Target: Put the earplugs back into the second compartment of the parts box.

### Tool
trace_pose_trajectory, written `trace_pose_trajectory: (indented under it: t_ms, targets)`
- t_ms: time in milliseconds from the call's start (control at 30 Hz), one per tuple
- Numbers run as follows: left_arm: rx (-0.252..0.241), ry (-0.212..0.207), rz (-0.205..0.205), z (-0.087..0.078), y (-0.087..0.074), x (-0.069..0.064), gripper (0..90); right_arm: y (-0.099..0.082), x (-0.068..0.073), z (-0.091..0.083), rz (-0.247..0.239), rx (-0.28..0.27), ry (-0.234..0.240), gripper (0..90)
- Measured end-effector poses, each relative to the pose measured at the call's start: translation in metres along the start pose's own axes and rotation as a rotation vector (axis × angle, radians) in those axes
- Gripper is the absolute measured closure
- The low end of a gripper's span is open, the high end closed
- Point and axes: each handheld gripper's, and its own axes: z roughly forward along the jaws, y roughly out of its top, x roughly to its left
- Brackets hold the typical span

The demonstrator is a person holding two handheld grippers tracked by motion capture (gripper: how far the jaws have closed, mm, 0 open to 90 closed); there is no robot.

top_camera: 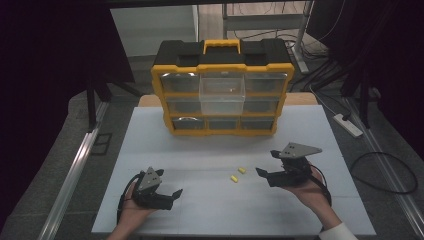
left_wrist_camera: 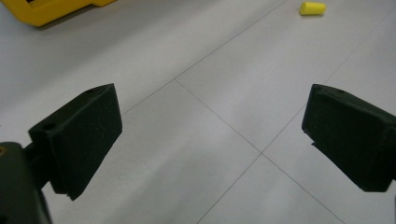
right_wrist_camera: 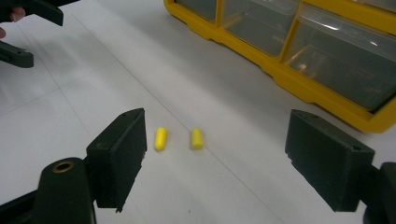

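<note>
Yellow foam earplugs, two small cylinders, lie side by side on the pale desk [top_camera: 150, 145]: the nearer earplug [top_camera: 233, 178] and the farther earplug [top_camera: 242, 170] sit just apart, between the two hands and closer to the right one. The right hand-held gripper [top_camera: 267, 165] hovers just beside them, jaws spread wide and grasping nothing; in the right gripper view both plugs [right_wrist_camera: 160, 138] [right_wrist_camera: 197, 138] show on the desk beyond the gap between its matte black pads, slightly blurred. The left hand-held gripper [top_camera: 176, 195] rests low near the desk's front edge, its jaws likewise released and empty over bare surface crossed by thin seams, with one earplug [left_wrist_camera: 312, 8] far off at the top of its view.

Open desk stretches between the grippers and the yellow-and-black organiser [top_camera: 222, 70] standing at the back edge, a carry handle on top. Its clear plastic drawers sit in three rows; the middle drawer of the top row [top_camera: 222, 95] is pulled out, with a small yellow piece inside that is too small to identify. Dark curtains close in both sides, and the person's forearms are cut off at the bottom of the high view.
</note>
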Motion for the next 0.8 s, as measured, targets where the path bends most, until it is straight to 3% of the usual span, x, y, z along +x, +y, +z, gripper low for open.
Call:
trace_pose_trajectory:
  t_ms: [300, 567, 800]
  targets:
    - [0.000, 0.001, 0.007, 0.000, 0.000, 0.000, 5.3, 0.014, 0.003, 0.023, -0.014, 0.060, 0.015, 22.0]
    - [0.004, 0.000, 0.009, 0.000, 0.000, 0.001, 5.5, 0.011, -0.002, 0.051, -0.025, 0.179, -0.020, 23.9]
    - [0.007, 0.002, 0.010, 0.001, 0.000, 0.000, 5.5, 0.008, -0.006, 0.072, -0.013, 0.227, -0.005, 24.4]
